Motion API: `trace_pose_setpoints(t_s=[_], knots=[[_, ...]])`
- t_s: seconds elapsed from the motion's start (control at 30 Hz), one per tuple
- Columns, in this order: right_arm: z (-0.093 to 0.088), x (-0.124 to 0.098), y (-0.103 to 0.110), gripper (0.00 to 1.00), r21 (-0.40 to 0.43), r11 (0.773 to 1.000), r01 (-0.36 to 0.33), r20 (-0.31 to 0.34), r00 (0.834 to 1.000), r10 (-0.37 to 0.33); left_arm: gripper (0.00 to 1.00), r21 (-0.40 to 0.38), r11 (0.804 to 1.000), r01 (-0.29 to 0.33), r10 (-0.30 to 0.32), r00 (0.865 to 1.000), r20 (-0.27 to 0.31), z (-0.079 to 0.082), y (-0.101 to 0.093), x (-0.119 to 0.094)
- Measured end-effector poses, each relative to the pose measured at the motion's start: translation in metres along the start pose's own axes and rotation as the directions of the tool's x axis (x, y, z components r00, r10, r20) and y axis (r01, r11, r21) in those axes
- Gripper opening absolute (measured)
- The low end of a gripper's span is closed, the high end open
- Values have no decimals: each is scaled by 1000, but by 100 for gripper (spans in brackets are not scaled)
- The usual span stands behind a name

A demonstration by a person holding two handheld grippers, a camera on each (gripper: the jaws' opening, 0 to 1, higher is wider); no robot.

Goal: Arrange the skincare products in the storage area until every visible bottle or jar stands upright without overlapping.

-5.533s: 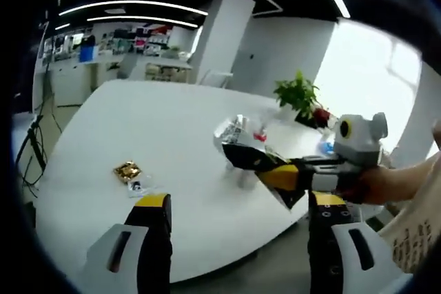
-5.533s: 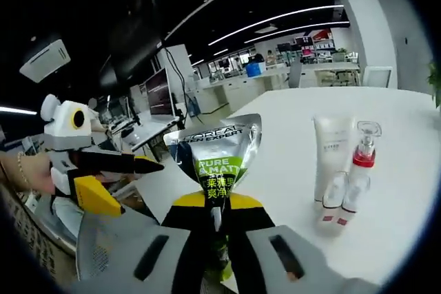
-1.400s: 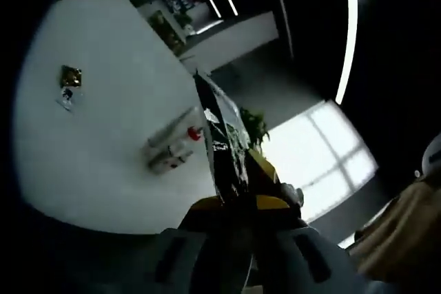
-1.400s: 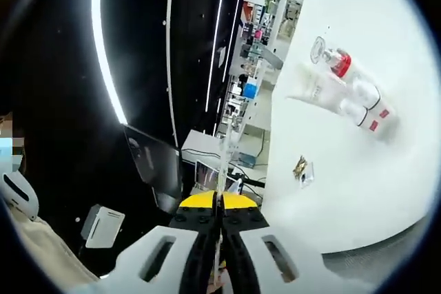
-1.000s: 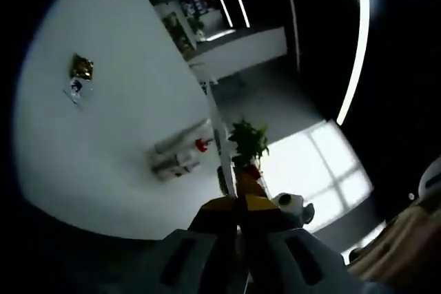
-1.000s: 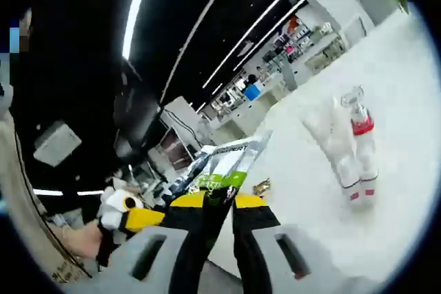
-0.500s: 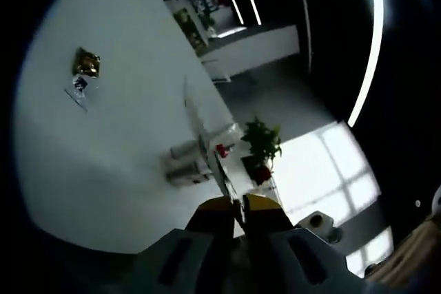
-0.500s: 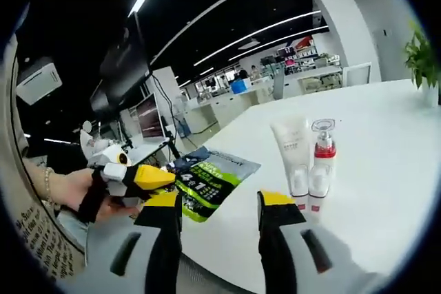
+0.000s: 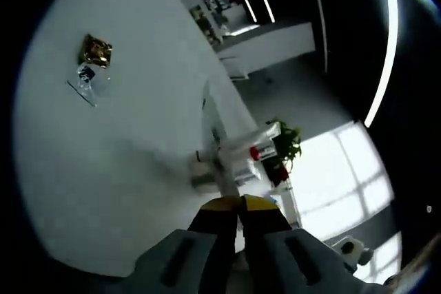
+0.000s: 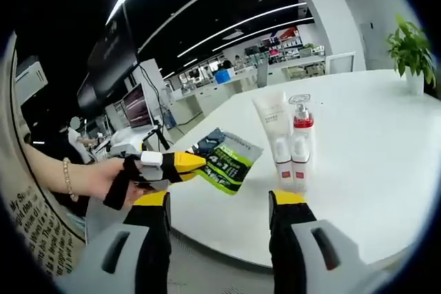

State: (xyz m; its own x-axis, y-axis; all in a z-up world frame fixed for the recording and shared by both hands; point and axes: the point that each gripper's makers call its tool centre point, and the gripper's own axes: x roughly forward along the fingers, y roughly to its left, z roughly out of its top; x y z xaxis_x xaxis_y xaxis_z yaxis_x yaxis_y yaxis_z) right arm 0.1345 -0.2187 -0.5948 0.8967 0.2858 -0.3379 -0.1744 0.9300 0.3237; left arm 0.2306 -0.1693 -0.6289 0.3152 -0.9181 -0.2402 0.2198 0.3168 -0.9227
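1. Right gripper view: the right gripper [image 10: 222,222] hangs at the near edge of the white table [image 10: 358,149], its two yellow-tipped jaws wide apart with nothing between them.
2. To its left, the left gripper [image 10: 200,162] comes in from the left side, held in a person's hand [image 10: 114,177] with a bead bracelet at the wrist.
3. The left gripper's yellow jaws are pressed together on the near left edge of a silver and green sachet [image 10: 227,158], which lies about flat at the table's near left edge; whether it rests on the surface or hangs just above it cannot be told.
4. Right of the sachet, and apart from it, a white tube [image 10: 273,131] stands upright on its cap.
5. A clear pump bottle [image 10: 300,139] with a red collar stands upright just beside the tube on its right, the two touching or nearly so.
6. A potted plant [image 10: 412,49] stands at the far right of the table.
7. Left gripper view, rolled steeply: the left gripper [image 9: 238,203] has its jaws together on the sachet [image 9: 213,144], seen edge-on as a thin strip running away from the tips.
8. Beyond the strip, the tube [image 9: 256,134] and the pump bottle [image 9: 244,158] show partly behind it, with the potted plant [image 9: 288,148] past them.
9. A small gold packet [image 9: 95,49] and a clear wrapper [image 9: 88,77] lie together far off on the table [image 9: 124,170], well apart from the bottles.
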Motion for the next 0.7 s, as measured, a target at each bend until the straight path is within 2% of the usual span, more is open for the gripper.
trace_pose_setpoints(t_s=[0.1, 0.3, 0.47, 0.7], knots=[[-4, 1, 1, 59, -8, 1000, -2, -7, 1000, 2, 0, 9, 999, -39, 39, 999, -16, -4, 14, 4], [-18, 1, 0, 62, -38, 999, 2, -32, 999, -3, 0, 0, 997, -71, 71, 997, -31, -13, 27, 11], [-17, 0, -4, 69, -43, 999, 11, -25, 1000, -12, 0, 0, 997, -83, 83, 996, -40, -19, 33, 18], [-23, 0, -9, 75, -55, 998, 27, -50, 998, -30, 0, -9, 993, -118, 118, 992, -45, -22, 48, 25]])
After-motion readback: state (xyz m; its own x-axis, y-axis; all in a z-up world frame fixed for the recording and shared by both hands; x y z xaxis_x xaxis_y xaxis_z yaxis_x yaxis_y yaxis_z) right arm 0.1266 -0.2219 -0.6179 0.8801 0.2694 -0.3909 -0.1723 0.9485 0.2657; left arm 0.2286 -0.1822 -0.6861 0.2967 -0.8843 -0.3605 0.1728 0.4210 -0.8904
